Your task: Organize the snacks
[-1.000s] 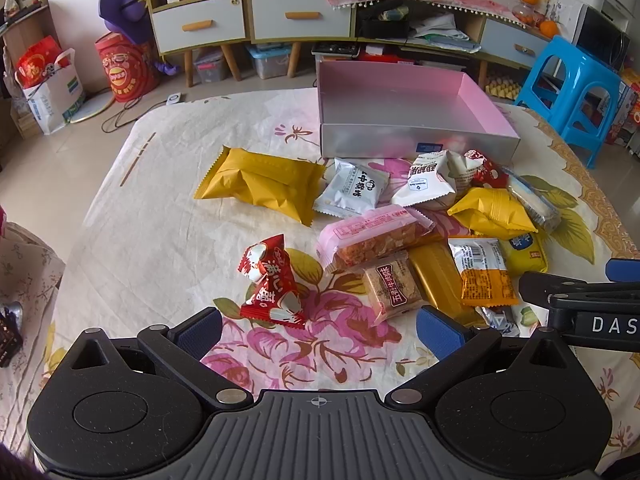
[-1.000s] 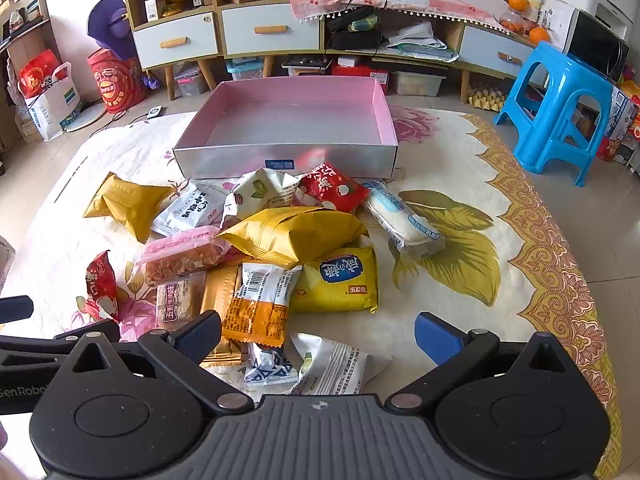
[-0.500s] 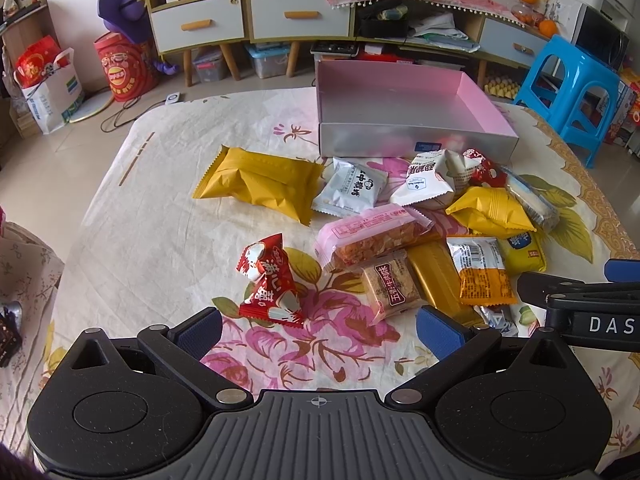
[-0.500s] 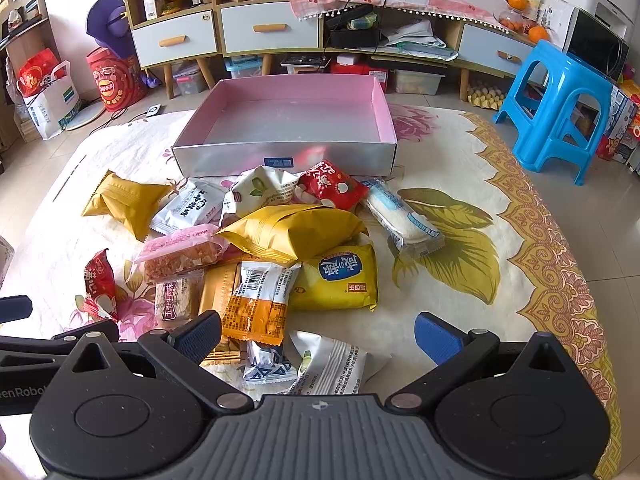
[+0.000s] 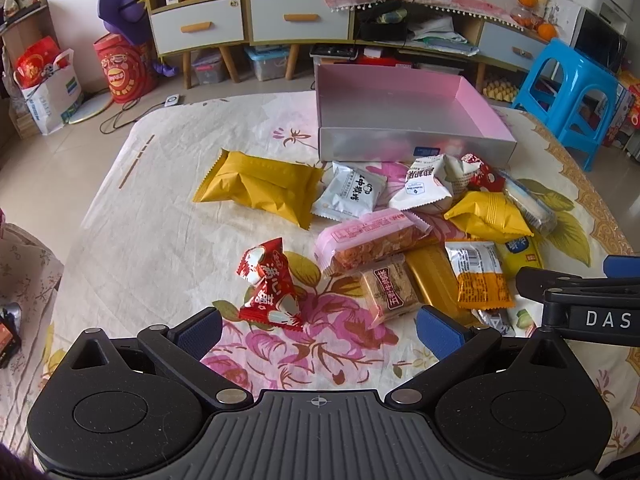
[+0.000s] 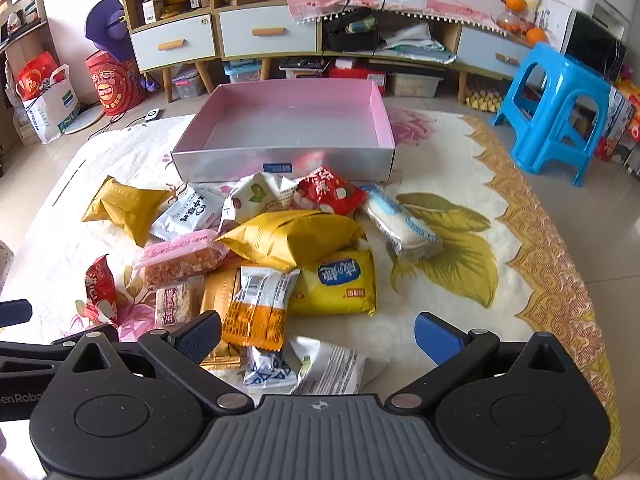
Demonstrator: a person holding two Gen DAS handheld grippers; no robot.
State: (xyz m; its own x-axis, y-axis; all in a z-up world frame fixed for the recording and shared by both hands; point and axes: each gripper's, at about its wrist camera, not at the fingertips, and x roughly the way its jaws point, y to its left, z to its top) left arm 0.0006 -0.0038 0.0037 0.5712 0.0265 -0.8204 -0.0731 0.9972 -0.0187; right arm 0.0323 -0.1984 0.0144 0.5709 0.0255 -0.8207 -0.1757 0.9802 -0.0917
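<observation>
Several wrapped snacks lie in a loose pile on a floral cloth in front of an empty pink box point(image 5: 404, 98) point(image 6: 288, 120) with silver walls. In the left wrist view, a red candy packet point(image 5: 270, 284) sits just ahead of my left gripper point(image 5: 318, 330), which is open and holds nothing. A large yellow bag point(image 5: 260, 186) lies farther left. In the right wrist view, my right gripper point(image 6: 318, 334) is open over an orange-and-white packet point(image 6: 258, 306) and a small white-blue packet point(image 6: 268, 368). A yellow pouch point(image 6: 336, 284) and a big yellow bag point(image 6: 292, 236) lie just beyond.
A blue plastic stool point(image 6: 560, 108) stands at the right, off the cloth. Cabinets with drawers point(image 6: 264, 32) line the back wall, with bags point(image 5: 48, 80) on the floor at left. The right gripper's body point(image 5: 580, 304) pokes into the left wrist view at right.
Both views have shifted only slightly; the snacks and box stay where they were. Both grippers remain open.
</observation>
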